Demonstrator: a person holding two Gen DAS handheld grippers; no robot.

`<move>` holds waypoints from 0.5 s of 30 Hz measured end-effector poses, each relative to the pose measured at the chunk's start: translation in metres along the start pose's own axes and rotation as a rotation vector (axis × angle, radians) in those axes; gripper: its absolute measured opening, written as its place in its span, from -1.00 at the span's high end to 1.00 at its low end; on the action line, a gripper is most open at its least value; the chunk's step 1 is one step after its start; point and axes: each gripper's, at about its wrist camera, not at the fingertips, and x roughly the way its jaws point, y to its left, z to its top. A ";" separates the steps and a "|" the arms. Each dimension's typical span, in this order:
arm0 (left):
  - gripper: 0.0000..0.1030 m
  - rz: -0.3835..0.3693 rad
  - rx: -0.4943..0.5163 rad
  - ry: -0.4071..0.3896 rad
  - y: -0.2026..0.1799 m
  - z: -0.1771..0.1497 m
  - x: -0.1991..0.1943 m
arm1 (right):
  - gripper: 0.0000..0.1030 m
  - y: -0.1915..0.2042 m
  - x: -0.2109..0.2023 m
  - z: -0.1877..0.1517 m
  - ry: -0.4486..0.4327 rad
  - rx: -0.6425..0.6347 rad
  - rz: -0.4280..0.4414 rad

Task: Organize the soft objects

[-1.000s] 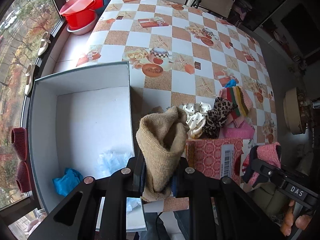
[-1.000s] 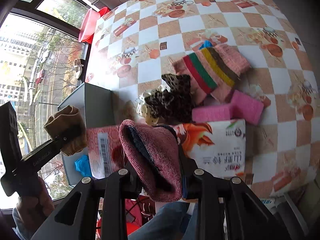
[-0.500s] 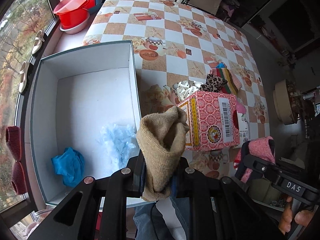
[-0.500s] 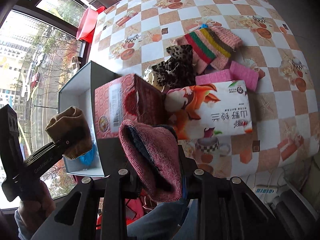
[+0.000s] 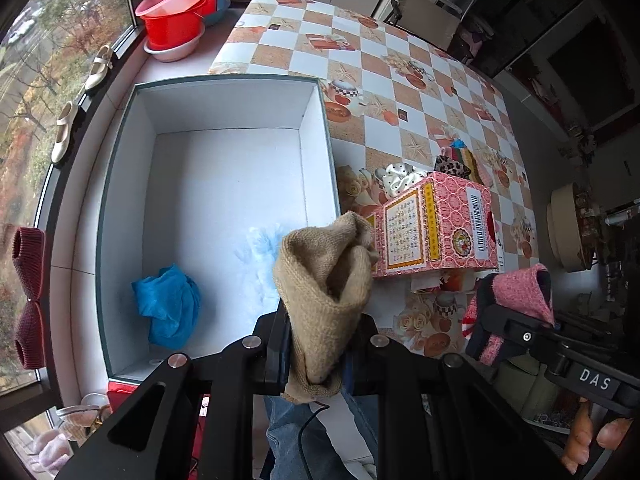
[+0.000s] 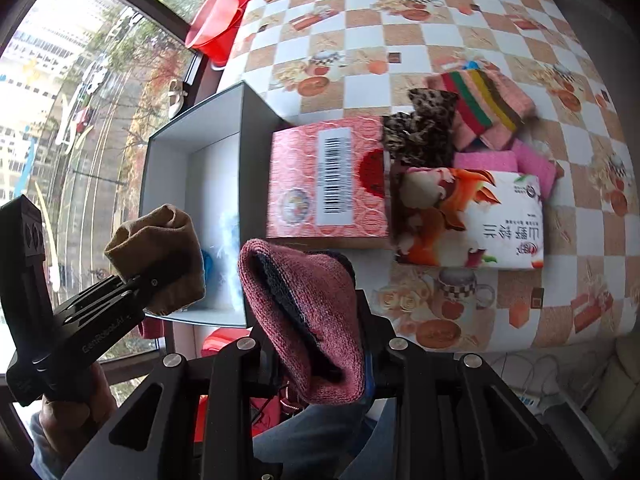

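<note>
Partway: left gripper [image 5: 316, 344] clenched on tan knit [image 5: 324, 276], right gripper [image 6: 316, 344] on pink knit [image 6: 304, 312]; box [image 5: 120, 184] ahead-left of both holds two blue items; striped and leopard pieces remain beyond the cartons

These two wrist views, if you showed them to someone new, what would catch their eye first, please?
Most striking are the two knitted pieces held up close to the lenses: a tan knit sock clamped in the left gripper and a pink knit sock clamped in the right gripper. Next comes the big white box by the window, with a blue cloth lying in its near corner.
</note>
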 end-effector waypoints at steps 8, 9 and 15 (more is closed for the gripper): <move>0.59 0.026 -0.066 -0.032 0.031 -0.005 -0.008 | 0.42 0.040 0.009 0.011 0.019 -0.120 -0.005; 0.59 0.031 -0.070 -0.037 0.034 -0.006 -0.009 | 0.42 0.044 0.011 0.012 0.023 -0.133 -0.005; 0.60 0.059 -0.103 -0.060 0.051 -0.007 -0.012 | 0.42 0.074 0.023 0.023 0.046 -0.213 -0.006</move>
